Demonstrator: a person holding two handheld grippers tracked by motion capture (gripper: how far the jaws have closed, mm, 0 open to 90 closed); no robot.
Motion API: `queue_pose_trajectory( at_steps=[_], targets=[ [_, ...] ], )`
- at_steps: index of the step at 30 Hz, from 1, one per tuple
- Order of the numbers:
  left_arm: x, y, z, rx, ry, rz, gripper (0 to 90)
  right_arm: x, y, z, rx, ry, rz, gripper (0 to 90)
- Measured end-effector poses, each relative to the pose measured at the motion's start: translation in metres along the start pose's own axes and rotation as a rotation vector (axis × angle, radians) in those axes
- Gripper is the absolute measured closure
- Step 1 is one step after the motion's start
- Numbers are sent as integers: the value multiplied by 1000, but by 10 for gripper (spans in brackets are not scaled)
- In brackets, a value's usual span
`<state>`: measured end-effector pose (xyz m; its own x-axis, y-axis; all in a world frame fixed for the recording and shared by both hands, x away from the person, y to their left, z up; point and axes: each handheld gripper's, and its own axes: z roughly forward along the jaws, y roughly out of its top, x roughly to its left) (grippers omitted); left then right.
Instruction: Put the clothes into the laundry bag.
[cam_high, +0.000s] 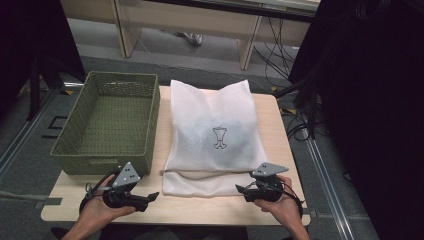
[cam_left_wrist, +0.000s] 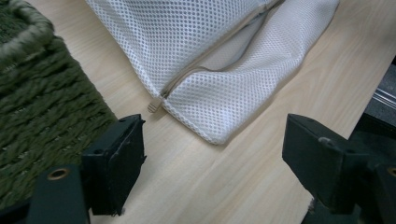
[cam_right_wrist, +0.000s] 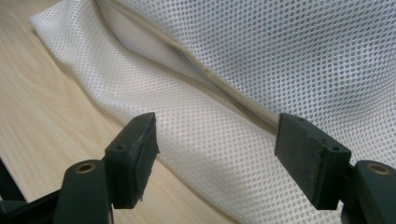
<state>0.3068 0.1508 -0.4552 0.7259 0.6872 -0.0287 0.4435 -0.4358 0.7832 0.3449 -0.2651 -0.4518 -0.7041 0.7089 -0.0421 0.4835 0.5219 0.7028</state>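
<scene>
White mesh zip laundry bag (cam_high: 210, 135) lies flat, frame centre, beside green woven basket (cam_high: 107, 122). Left gripper (cam_high: 150, 196) lower left & right gripper (cam_high: 241, 189) lower right: jaws wide apart, nothing held, near bag's bottom edge.

mesh bags (cam_high: 210, 135): 1 | woven baskets (cam_high: 107, 125): 1 | tables (cam_high: 280, 145): 1 | claws (cam_high: 154, 195): 2

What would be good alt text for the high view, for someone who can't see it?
A white mesh bag lies flat on a light wooden table, its zipper along the near edge. An empty green woven basket sits beside it. The open left tongs and right tongs are near the bag's front corners.
</scene>
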Motion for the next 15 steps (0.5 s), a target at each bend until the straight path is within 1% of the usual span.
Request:
queue_pose_trajectory(
  at_steps=[1,2,3,4,5,6,8,9,10,11,12,13,14,15],
  targets=[
    [-2,0,0,-2,4,-2,204,0,0,0,-16,13,-31,304],
    [-1,0,-2,-1,4,20,204,4,-1,-4,-5,2,5,304],
    [-1,0,-2,2,3,27,204,6,-3,-5,-16,-3,-8,303],
    [0,1,-3,9,-7,21,204,7,-4,-6,-14,6,-20,303],
    [-1,0,-2,-8,4,-1,204,8,-5,-6,-14,10,-20,303],
    [0,0,-3,-10,10,-7,204,9,-6,-7,-12,6,-42,303],
    [1,0,-2,-11,5,-12,203,10,-8,-7,6,0,-23,303],
    [1,0,-2,-10,7,-13,202,9,-8,-7,3,-12,-25,303],
    [1,0,-2,-10,5,-13,202,9,-8,-6,6,-9,-26,303],
    [1,0,-2,-8,7,-1,202,9,-8,-7,16,-10,-17,303],
    [1,1,-2,-4,13,16,202,10,-8,-7,13,-11,-19,303],
    [1,1,-2,-1,13,20,202,9,-8,-6,7,-10,-29,303],
    [1,1,-2,-7,14,4,202,9,-8,-6,8,-10,-29,303],
    [2,1,-2,-7,12,17,202,9,-8,-5,9,-6,-41,303]
  ],
)
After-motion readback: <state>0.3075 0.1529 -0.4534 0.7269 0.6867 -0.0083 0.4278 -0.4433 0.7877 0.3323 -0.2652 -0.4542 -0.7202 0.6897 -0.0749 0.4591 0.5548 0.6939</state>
